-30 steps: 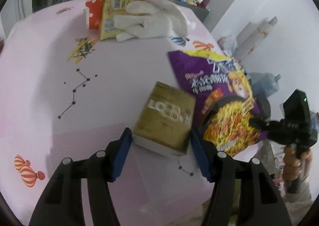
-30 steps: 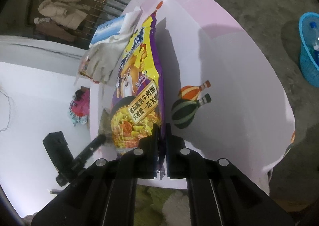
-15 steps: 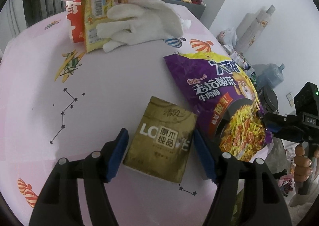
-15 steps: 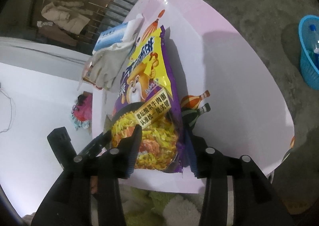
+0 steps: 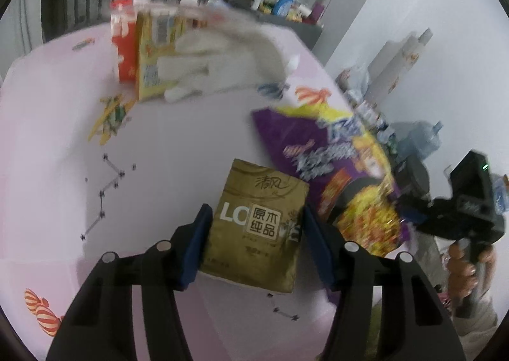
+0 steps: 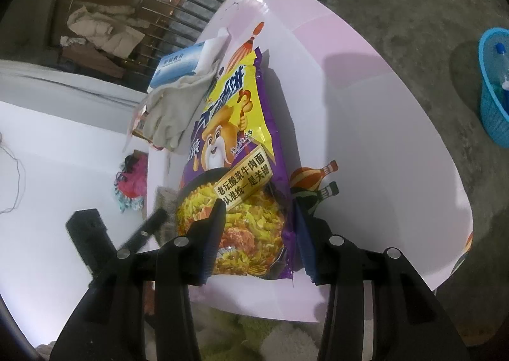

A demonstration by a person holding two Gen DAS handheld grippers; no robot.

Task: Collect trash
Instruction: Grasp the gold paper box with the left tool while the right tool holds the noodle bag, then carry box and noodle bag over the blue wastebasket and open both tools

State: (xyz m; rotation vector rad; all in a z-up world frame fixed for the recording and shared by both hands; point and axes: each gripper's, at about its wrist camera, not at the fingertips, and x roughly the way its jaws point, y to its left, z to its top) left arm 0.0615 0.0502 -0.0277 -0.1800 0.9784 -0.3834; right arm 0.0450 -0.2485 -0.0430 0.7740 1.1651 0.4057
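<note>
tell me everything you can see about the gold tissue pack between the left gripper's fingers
The gold tissue pack is a soft, squarish packet in glossy gold-brown wrap, printed with white letters, a white label of dark Chinese characters and a handwritten-style mark near its far edge. It looks full and slightly creased. It lies flat, face up, on the pink tablecloth, turned a little askew. The left gripper straddles it, jaws closing, blue pads at both side edges. Its far right corner reaches the purple noodle bag.

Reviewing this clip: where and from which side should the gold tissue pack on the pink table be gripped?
Grip the gold tissue pack across its two long side edges, coming in from its near short end. It lies flat and squarish, and the left tongs already straddle it with jaws closing on those sides. The noodle bag crowds its right edge, so stay low and square.
</note>
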